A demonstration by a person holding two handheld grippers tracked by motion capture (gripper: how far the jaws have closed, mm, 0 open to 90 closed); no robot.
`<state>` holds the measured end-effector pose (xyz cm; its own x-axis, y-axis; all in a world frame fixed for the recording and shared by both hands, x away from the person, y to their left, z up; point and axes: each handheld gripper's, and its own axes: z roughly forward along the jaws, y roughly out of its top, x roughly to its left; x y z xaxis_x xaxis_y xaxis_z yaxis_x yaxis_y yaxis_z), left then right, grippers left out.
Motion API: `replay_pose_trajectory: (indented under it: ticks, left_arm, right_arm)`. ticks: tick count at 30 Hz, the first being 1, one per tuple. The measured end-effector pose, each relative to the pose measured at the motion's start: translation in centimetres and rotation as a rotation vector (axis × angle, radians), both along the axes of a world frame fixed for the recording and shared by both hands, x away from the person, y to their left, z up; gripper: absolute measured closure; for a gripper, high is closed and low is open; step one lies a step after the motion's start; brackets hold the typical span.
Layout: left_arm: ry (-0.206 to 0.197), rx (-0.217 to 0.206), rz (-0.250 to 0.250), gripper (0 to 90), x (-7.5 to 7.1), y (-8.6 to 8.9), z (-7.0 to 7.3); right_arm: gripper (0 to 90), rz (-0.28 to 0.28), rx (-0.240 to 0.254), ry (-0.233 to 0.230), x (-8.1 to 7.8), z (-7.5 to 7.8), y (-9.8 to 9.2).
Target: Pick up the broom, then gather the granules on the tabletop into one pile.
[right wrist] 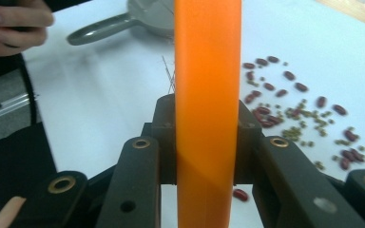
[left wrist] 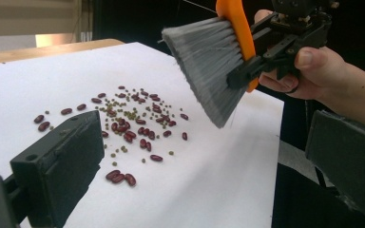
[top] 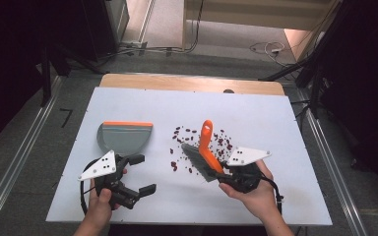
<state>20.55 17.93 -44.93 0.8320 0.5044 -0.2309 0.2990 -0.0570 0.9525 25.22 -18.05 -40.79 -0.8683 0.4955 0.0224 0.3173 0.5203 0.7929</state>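
With the right claw (top: 225,173) gripping the brush (top: 203,155) and the left claw (top: 140,173) gaping wide and empty, beans (top: 197,142) are lying unswept on the tabletop (top: 275,123), dustpan (top: 125,136) waiting apart.

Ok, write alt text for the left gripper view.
The right gripper holds an orange-handled brush above red and green beans scattered on a white table. The left gripper stands open in front.
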Motion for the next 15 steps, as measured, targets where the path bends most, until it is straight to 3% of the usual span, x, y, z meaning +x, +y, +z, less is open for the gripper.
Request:
replay_pose_trajectory:
  ticks: [3, 8, 15]
  left_arm:
    - [0.001, 0.002, 0.015, 0.2, 0.0, 0.2, -0.1]
    - [0.000, -0.007, 0.035, 0.2, 0.0, 0.6, -0.1]
    - [0.001, -0.003, 0.042, 0.2, 0.1, 0.8, -0.2]
  right_arm:
    - [68.7, -0.057, -0.040, -0.051, 0.9, 0.4, -0.7]
    - [68.6, -0.108, -0.068, -0.077, 2.5, 1.3, -1.2]
    - [68.6, -0.169, -0.210, -0.125, 6.4, 2.3, -1.2]
